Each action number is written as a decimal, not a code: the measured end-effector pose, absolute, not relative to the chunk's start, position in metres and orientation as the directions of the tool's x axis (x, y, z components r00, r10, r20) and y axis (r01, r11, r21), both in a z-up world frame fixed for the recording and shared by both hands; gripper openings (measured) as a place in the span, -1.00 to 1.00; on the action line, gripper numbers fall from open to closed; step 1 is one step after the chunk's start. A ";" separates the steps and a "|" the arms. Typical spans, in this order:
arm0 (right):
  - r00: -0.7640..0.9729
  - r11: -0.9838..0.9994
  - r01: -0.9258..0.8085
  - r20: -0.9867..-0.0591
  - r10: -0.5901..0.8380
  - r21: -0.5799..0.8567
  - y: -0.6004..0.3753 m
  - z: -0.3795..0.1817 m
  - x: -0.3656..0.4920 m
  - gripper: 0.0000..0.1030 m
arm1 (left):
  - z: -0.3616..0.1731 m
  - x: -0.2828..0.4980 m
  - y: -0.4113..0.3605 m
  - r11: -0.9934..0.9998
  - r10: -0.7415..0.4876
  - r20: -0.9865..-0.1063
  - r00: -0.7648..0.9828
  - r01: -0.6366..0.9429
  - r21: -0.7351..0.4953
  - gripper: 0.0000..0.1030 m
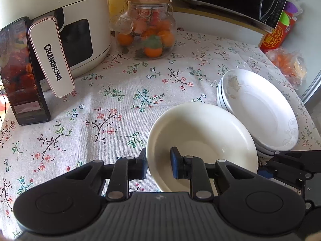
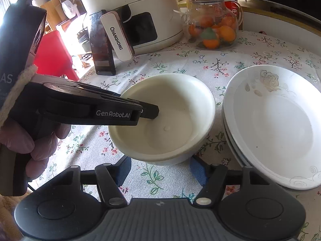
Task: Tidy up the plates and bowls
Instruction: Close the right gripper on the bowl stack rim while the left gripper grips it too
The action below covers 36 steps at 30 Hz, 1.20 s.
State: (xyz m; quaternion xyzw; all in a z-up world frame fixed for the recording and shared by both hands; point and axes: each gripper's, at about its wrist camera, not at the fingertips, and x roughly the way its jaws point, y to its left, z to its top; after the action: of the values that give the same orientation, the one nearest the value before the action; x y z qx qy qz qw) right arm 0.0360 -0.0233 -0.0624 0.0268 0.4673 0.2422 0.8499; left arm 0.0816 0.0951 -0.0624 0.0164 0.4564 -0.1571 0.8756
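**Q:** What is the bowl (image 1: 202, 146) like to handle, and where do I take it?

**A:** I judge it stiff, glazed and breakable, with some weight and a smooth wall that could slip. The rim is the only thin edge a pinch can span, so I take it there, one finger inside and one outside.

**Q:** Where does it lie against my left tool (image 1: 159, 164)?

**A:** It stands upright on the flowered desk (image 1: 112, 92). Its near-left rim passes between my jaws. One pad (image 1: 176, 164) sits inside the bowl against the wall; the other finger is outside, just behind the rim. The jaws are narrowed onto the rim with nothing else between them, and I read this as a grip on the bowl. The right wrist view shows the same: my left tool reaching over the rim into the bowl.

**Q:** And the right tool (image 2: 160, 167)?

**A:** It stands about half open and holds nothing. The bowl's base is just ahead of its fingertips, between the lines of the two fingers, with no contact that I can see.

**Q:** Where would the bowl go?

**A:** The stack of white plates (image 1: 260, 110) stands just beside it on the right, rims nearly touching. A one-sided rim grip will let the bowl tip, so I would lift it slowly.
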 end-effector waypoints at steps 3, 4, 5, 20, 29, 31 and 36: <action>0.447 0.883 -0.380 -0.781 0.436 0.276 -0.024 -0.063 0.037 0.22 | -0.062 0.081 0.096 0.949 -0.263 -0.803 0.535 0.294 -0.114 -0.64; 0.447 0.883 -0.379 -0.781 0.437 0.277 -0.024 -0.063 0.037 0.21 | -0.061 0.081 0.096 0.949 -0.265 -0.802 0.536 0.294 -0.117 -0.66; 0.449 0.884 -0.377 -0.780 0.436 0.276 -0.025 -0.063 0.037 0.19 | -0.061 0.081 0.097 0.948 -0.268 -0.801 0.535 0.294 -0.121 -0.69; 0.469 0.870 -0.408 -0.754 0.461 0.278 -0.023 -0.052 0.032 0.14 | -0.051 0.077 0.108 0.953 -0.257 -0.793 0.552 0.282 -0.113 -0.74; 0.473 0.857 -0.437 -0.740 0.478 0.275 -0.021 -0.048 0.029 0.14 | -0.046 0.073 0.112 0.956 -0.251 -0.790 0.559 0.273 -0.110 -0.74; 0.462 0.852 -0.444 -0.745 0.482 0.277 -0.020 -0.049 0.028 0.14 | -0.048 0.072 0.112 0.955 -0.244 -0.805 0.542 0.276 -0.103 -0.73; 0.411 0.840 -0.440 -0.761 0.502 0.316 -0.021 -0.054 0.031 0.20 | -0.055 0.074 0.115 0.954 -0.259 -0.831 0.492 0.265 -0.140 -0.69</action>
State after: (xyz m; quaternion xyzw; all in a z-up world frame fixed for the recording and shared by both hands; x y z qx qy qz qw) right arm 0.0309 -0.0206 -0.0539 0.0332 0.4643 0.2806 0.8394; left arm 0.0735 0.1152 -0.0550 0.0031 0.4807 -0.1515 0.8637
